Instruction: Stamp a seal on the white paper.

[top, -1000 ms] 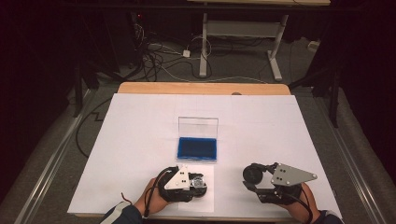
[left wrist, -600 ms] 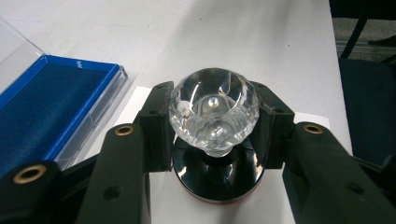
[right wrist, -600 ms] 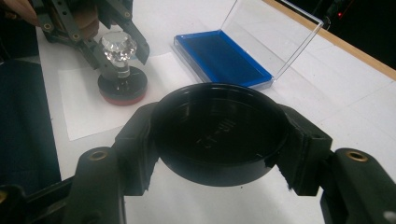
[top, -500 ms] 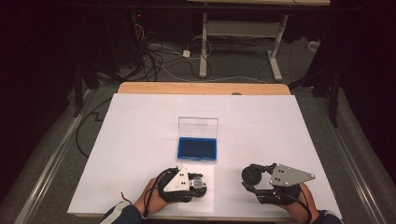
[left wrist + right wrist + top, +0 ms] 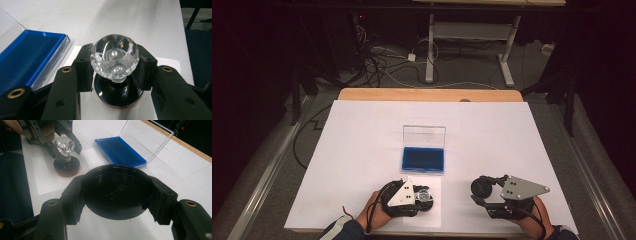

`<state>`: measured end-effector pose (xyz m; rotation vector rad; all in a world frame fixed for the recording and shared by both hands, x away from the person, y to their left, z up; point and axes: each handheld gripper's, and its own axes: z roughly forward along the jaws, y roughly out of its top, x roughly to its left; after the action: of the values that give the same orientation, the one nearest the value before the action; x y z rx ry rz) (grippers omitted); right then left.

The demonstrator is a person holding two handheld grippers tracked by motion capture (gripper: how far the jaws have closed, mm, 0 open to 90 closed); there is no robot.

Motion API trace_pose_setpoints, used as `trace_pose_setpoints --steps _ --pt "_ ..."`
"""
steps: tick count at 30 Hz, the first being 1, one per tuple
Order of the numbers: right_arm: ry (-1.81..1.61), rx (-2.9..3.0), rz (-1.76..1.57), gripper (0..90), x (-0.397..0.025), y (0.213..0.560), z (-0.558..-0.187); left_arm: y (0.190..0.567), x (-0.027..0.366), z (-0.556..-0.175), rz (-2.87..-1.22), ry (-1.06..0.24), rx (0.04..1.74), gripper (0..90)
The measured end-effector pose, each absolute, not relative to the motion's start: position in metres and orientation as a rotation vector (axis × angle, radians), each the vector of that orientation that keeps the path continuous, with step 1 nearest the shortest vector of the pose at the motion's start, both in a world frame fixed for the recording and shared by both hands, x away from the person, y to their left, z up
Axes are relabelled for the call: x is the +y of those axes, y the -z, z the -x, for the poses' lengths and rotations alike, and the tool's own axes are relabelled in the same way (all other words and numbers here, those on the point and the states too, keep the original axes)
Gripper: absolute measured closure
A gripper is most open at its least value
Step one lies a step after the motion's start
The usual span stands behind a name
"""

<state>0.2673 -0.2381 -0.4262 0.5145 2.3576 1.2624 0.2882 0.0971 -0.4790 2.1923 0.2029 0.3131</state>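
My left gripper (image 5: 113,75) is clenched on the crystal knob of the stamp (image 5: 114,60), whose black base rests on the paper slip (image 5: 47,178) just in front of the open blue ink pad (image 5: 423,159). My right gripper (image 5: 117,195) grasps the stamp's black cap (image 5: 117,191), held well clear to the right of the pad. I judge stamping is in hand: I should press straight down, keep the knob upright, and lift without sliding

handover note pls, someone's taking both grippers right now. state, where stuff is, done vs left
Left gripper: shut on the stamp's crystal knob; the stamp stands upright on the small paper sheet.
Right gripper: shut on the black round cap, held above the table.
Blue ink pad case: open, behind the paper.
Done: cap off. Whether it has been inked or printed cannot be told. Left, probably: recap, close case.
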Motion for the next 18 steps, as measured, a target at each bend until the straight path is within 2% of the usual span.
trace_pose_setpoints --steps 18 --pt "-1.263 2.358 -0.516 37.8 -0.2376 0.4261 -0.2671 0.4767 0.0972 -0.2892 -2.202 -0.295 0.218 54.5"
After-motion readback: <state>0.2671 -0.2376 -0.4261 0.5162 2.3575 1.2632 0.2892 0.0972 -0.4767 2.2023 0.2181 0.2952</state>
